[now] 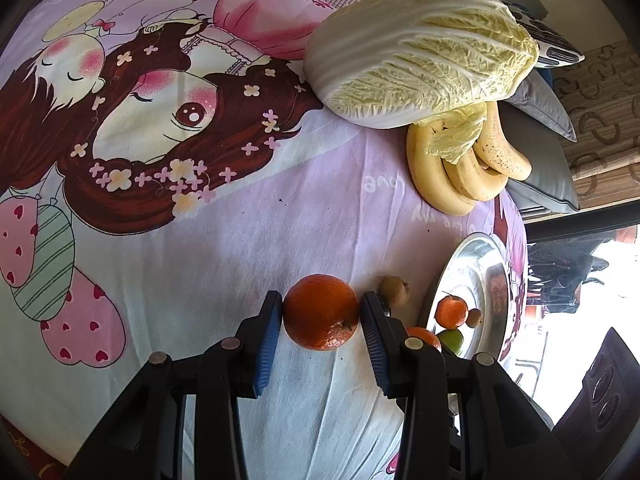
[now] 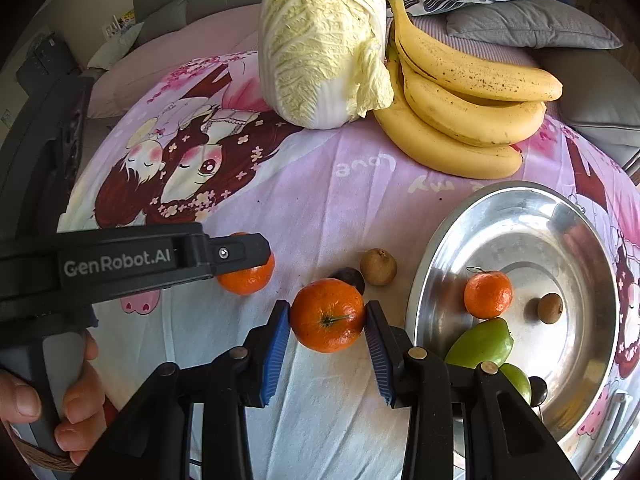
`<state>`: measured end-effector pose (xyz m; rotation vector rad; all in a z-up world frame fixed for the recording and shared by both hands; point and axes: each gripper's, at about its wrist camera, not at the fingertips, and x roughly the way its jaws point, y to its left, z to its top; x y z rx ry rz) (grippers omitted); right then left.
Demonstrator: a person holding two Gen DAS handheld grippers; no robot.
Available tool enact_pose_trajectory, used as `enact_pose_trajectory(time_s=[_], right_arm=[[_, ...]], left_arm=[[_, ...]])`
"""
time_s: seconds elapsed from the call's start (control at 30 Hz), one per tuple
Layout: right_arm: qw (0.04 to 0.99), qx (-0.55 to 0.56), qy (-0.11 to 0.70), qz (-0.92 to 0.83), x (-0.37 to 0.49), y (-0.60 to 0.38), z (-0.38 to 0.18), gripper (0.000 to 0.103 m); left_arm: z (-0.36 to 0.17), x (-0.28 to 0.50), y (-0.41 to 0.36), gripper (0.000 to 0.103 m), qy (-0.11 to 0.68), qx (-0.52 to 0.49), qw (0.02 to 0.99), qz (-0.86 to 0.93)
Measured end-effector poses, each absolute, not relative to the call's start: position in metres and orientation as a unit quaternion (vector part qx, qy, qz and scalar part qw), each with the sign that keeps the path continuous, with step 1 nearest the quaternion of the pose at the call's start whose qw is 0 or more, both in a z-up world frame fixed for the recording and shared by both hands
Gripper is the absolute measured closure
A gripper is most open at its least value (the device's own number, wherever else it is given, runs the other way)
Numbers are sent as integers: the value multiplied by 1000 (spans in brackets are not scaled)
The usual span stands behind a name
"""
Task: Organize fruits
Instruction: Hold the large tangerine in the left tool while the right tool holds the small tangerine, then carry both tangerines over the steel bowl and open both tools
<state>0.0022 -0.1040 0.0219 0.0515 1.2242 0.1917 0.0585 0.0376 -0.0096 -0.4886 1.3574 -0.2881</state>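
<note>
In the left wrist view my left gripper [image 1: 321,312] is shut on an orange [image 1: 320,312], its blue pads pressing both sides, over the printed cloth. The right wrist view shows my right gripper [image 2: 327,316] shut the same way on a second orange [image 2: 327,315], stem facing the camera. To its left the left gripper [image 2: 240,256] reaches in, its orange [image 2: 246,280] half hidden under the finger. A steel tray [image 2: 436,248] at the right holds a tangerine [image 2: 488,295], a small brown fruit [image 2: 550,308] and green fruits [image 2: 480,344].
A brown fruit [image 2: 378,267] and a dark purple fruit [image 2: 352,276] lie on the cloth beside the tray. Bananas [image 2: 460,120] and a napa cabbage [image 2: 320,48] sit at the back, with grey cushions [image 2: 528,24] behind. A hand [image 2: 76,400] grips the left handle.
</note>
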Motion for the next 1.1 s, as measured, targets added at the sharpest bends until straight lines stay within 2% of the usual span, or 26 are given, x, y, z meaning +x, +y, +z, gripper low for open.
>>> enact_pose_trajectory(time_s=[0.6,1.1], right_arm=[[819,36,566,86,1,-110,29,63],[823,110,557,4,0,-188,33,63]], left_arm=[[-7,58,36,61,616,-227,743,-132],[2,56,12,61,614,-202,748,-151]])
